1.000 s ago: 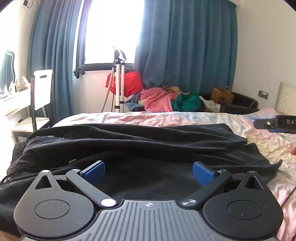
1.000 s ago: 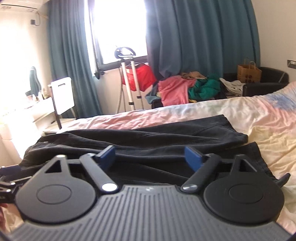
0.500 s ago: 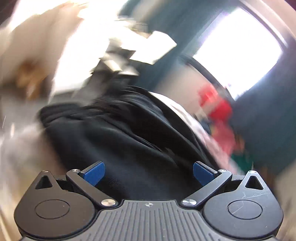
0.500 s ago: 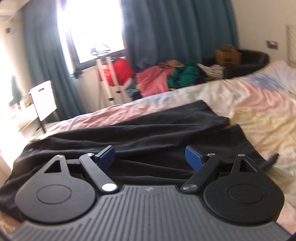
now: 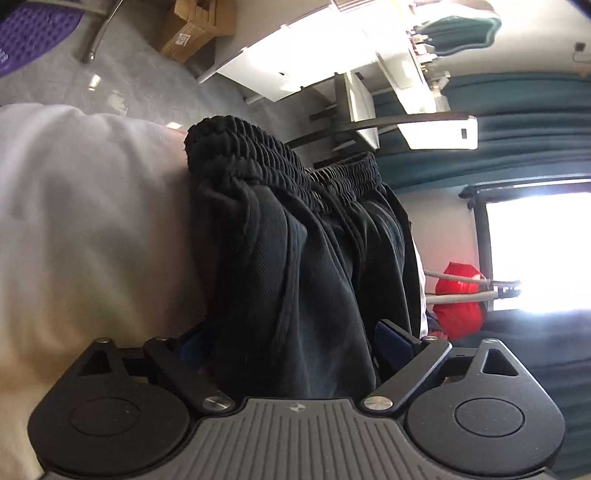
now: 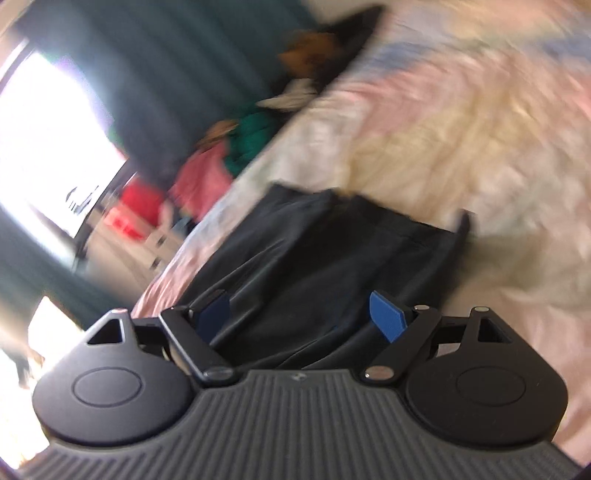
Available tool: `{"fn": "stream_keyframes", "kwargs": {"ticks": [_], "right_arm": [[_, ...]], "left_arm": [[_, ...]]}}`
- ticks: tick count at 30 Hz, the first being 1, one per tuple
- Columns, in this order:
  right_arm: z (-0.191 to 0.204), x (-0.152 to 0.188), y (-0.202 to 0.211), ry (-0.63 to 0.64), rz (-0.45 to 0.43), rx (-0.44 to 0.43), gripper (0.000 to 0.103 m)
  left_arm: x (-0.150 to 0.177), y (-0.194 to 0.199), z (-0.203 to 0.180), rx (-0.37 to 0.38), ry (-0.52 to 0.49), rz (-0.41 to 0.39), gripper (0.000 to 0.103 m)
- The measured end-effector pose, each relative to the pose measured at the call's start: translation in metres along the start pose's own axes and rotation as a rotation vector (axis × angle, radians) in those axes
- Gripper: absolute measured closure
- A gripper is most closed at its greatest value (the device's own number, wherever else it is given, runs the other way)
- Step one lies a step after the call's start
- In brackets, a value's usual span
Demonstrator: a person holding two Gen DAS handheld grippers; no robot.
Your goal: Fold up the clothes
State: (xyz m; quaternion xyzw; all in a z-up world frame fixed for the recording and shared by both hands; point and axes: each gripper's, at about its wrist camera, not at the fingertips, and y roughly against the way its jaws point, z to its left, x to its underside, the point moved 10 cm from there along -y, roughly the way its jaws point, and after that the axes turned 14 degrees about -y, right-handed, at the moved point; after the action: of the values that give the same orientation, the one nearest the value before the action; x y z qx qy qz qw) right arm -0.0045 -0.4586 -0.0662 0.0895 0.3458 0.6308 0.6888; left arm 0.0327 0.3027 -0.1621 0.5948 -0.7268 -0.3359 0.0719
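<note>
Black trousers (image 5: pixel 306 266) with a ribbed elastic waistband (image 5: pixel 258 151) lie on the bed; their leg end shows in the right wrist view (image 6: pixel 332 254). My left gripper (image 5: pixel 291 343) is rolled on its side, open, with the trouser cloth bunched between its blue pads near the waist end. My right gripper (image 6: pixel 303 314) is tilted, open, with the cloth of the leg end lying between its blue pads (image 6: pixel 388 317). The right view is blurred.
The pale sheet (image 5: pixel 92 221) and the pink and yellow patterned bedcover (image 6: pixel 461 129) surround the trousers. A white desk and chair (image 5: pixel 369 96), cardboard boxes (image 5: pixel 195 33), teal curtains, a window, a red bag (image 5: pixel 458 302) and a clothes pile (image 6: pixel 236 155) stand beyond the bed.
Both grippers have rolled sideways and dropped onto the trousers, the left at the waistband end, the right at the leg end. Both stay open.
</note>
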Motion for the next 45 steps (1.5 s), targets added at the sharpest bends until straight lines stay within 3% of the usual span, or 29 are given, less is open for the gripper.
{"fn": "stream_keyframes", "kwargs": {"ticks": [3, 7, 12, 16, 19, 21, 24, 28, 31, 33, 40, 45], "right_arm": [[-0.031, -0.022, -0.006, -0.09, -0.047, 0.065, 0.019], [-0.065, -0.036, -0.022, -0.176, -0.073, 0.143, 0.017], [-0.081, -0.024, -0.057, -0.295, 0.054, 0.108, 0.025], [-0.078, -0.017, -0.08, -0.251, 0.087, 0.129, 0.026], [-0.081, -0.012, -0.095, -0.211, 0.088, 0.192, 0.045], [-0.081, -0.01, -0.102, -0.156, 0.07, 0.243, 0.074], [-0.078, -0.011, -0.101, -0.089, 0.039, 0.267, 0.093], [-0.053, -0.019, -0.08, -0.059, -0.061, 0.187, 0.095], [-0.03, -0.023, -0.06, -0.039, -0.138, 0.096, 0.096], [-0.02, -0.024, -0.051, 0.001, -0.162, 0.072, 0.096], [-0.02, -0.033, -0.025, 0.022, -0.188, 0.045, 0.096], [-0.022, -0.033, -0.013, 0.011, -0.193, 0.041, 0.096]], "left_arm": [[-0.009, -0.005, 0.004, 0.031, -0.011, -0.019, 0.02], [0.001, -0.008, 0.004, 0.069, -0.037, 0.01, 0.022], [0.007, -0.014, -0.002, 0.094, -0.066, 0.041, 0.022], [0.012, -0.018, 0.001, 0.086, -0.053, 0.071, 0.024], [0.015, -0.019, 0.003, 0.071, -0.047, 0.071, 0.035], [0.015, -0.021, 0.006, 0.059, -0.032, 0.069, 0.044], [0.016, -0.025, 0.012, 0.069, 0.026, 0.067, 0.062], [0.021, -0.025, 0.014, 0.099, 0.105, 0.037, 0.084], [0.018, -0.021, 0.006, 0.117, 0.046, 0.006, 0.095], [0.015, -0.015, -0.002, 0.14, 0.003, -0.015, 0.096], [0.007, 0.021, -0.023, 0.318, 0.035, -0.107, 0.099], [0.011, 0.034, -0.022, 0.376, 0.132, -0.123, 0.099]]}}
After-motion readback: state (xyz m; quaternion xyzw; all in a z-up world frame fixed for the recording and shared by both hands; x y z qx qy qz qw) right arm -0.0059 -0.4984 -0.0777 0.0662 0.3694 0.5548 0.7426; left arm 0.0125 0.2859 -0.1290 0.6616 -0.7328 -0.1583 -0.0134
